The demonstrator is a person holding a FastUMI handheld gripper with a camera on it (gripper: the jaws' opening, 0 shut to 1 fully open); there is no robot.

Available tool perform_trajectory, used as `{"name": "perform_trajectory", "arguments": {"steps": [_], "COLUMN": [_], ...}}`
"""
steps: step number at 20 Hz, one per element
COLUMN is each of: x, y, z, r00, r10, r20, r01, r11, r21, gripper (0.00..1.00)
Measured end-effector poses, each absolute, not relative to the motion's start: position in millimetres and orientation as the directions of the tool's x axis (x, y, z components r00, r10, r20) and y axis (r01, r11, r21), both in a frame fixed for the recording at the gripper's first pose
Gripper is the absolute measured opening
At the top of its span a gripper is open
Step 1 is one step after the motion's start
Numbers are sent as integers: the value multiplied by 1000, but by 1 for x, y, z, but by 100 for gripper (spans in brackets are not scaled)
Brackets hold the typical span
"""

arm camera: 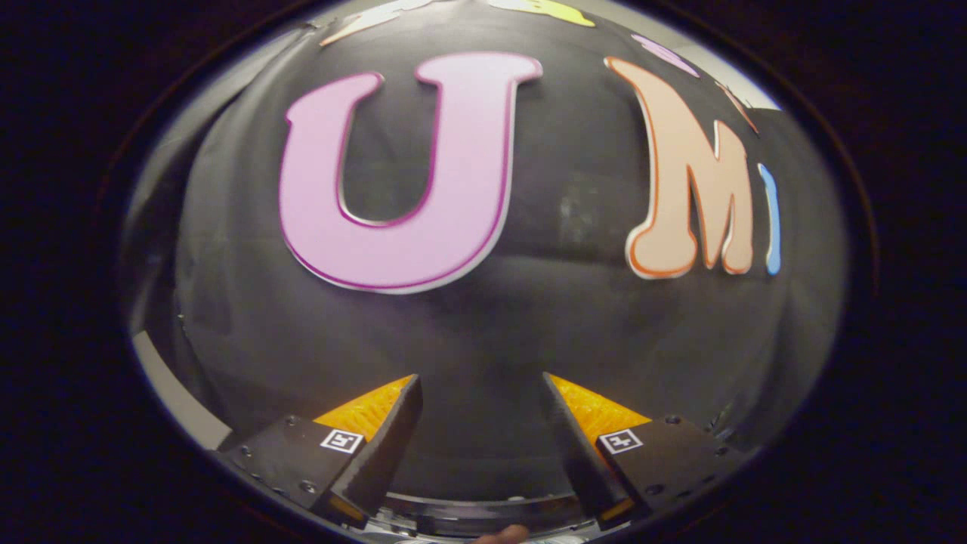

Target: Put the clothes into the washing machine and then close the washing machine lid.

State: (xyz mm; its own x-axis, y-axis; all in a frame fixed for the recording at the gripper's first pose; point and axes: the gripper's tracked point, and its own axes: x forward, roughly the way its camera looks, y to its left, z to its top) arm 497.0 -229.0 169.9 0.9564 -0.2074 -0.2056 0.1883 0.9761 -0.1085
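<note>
The gripper [481, 385] faces the booth's black cloth wall [483, 325] at twelve o'clock — fingers spread apart, gripping nothing.

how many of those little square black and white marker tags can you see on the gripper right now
2. One marker tag sits on the left finger mount, the other marker tag on the right finger mount. The gripper is open, fingers apart with nothing between them, facing the booth wall. Others may be hidden.

Gripper [480, 393]: fingers spread apart, nothing between them; their bases cut off low. Below the fingers, a curved dark rim [483, 521], mostly cut off, unidentifiable. Beneath that rim, a small rounded sliver [502, 535], perhaps a fingertip; cannot tell.
</note>
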Motion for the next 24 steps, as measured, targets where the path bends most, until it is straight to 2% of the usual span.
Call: {"name": "perform_trajectory", "arguments": {"steps": [3, 8, 16, 24], "x": [503, 502, 477, 453], "y": [-234, -219, -216, -210], "z": [144, 147, 145, 150], "r00": [937, 939, 931, 948], "r10": [-221, -237, -219, -198], "r20": [-271, -249, -291, -247], "r01": [214, 220, 199, 182], "r11": [975, 971, 975, 979], "r21": [-57, -92, -97, -88], "gripper": [97, 98, 97, 97]}}
